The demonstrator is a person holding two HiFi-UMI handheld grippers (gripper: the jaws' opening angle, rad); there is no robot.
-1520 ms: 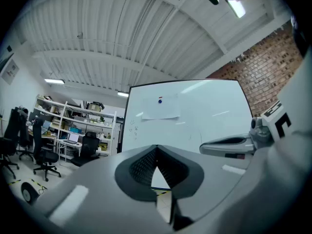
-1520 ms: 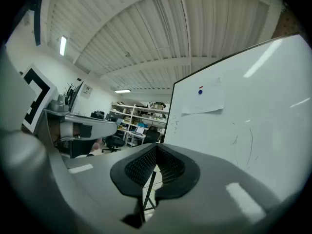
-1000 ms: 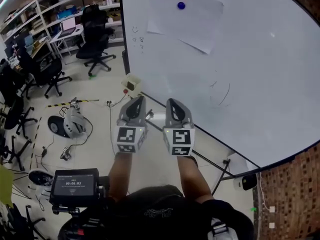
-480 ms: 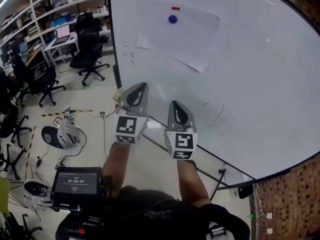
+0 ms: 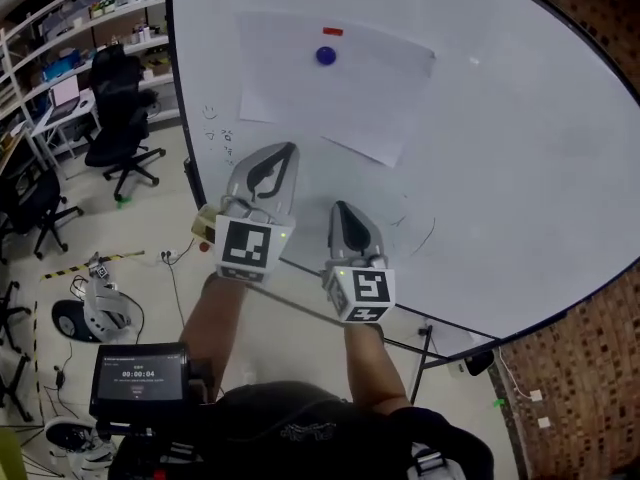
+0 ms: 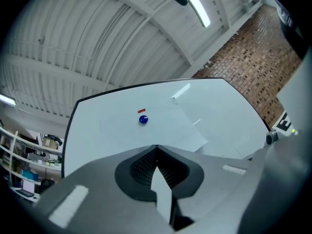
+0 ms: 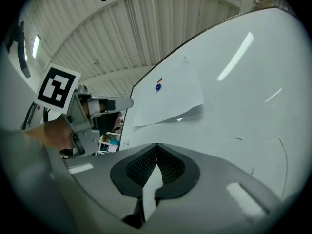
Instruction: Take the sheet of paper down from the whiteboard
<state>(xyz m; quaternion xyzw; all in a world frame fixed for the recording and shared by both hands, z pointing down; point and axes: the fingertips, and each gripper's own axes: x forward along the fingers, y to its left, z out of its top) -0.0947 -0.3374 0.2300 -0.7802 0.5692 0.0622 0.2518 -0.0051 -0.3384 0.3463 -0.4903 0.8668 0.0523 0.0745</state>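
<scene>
A white sheet of paper [image 5: 330,83] hangs on the whiteboard [image 5: 500,168], pinned near its top by a round blue magnet [image 5: 326,55] under a small red magnet [image 5: 332,31]. Its lower right corner curls off the board. My left gripper [image 5: 284,151] is shut and empty, its tip just below the sheet's lower edge. My right gripper [image 5: 340,210] is shut and empty too, lower and to the right, apart from the paper. The sheet [image 6: 161,126] and blue magnet [image 6: 143,120] show above the left jaws; the sheet [image 7: 168,99] shows far ahead of the right jaws.
The whiteboard stands on a metal frame [image 5: 425,343] over a pale floor. Black office chairs [image 5: 120,118], desks and shelves [image 5: 70,38] are at the left. Cables and gear [image 5: 95,303] lie on the floor. A brick wall [image 5: 590,388] is at the right.
Both grippers have risen toward the board, the left one more, from well below the sheet to just under its lower edge. The view has shifted so the sheet sits more central.
</scene>
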